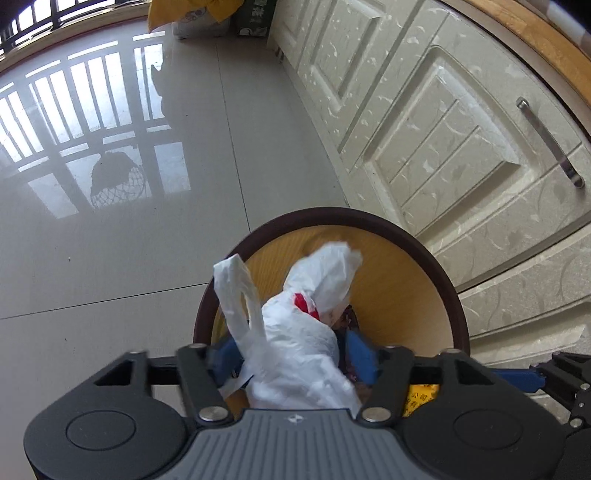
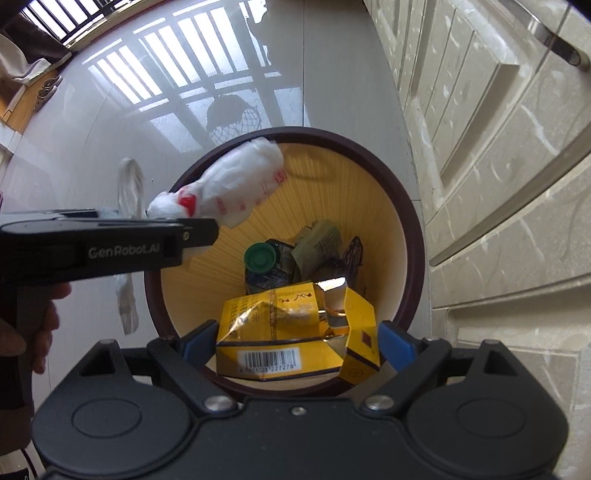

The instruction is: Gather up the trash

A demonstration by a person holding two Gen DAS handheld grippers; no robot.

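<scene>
A round trash bin with a dark brown rim and wood-look inside stands on the floor; it also shows in the left wrist view. My left gripper is shut on a white plastic bag with red print and holds it over the bin's left rim; the bag also shows in the right wrist view. My right gripper is shut on a crushed yellow carton with a barcode, over the bin's near edge. In the bin lie a green-capped bottle and dark wrappers.
Cream cabinet doors with a metal handle stand close on the right. Glossy tiled floor spreads left. A yellow bag and a green box stand far back by the cabinet. Another white bag hangs left of the bin.
</scene>
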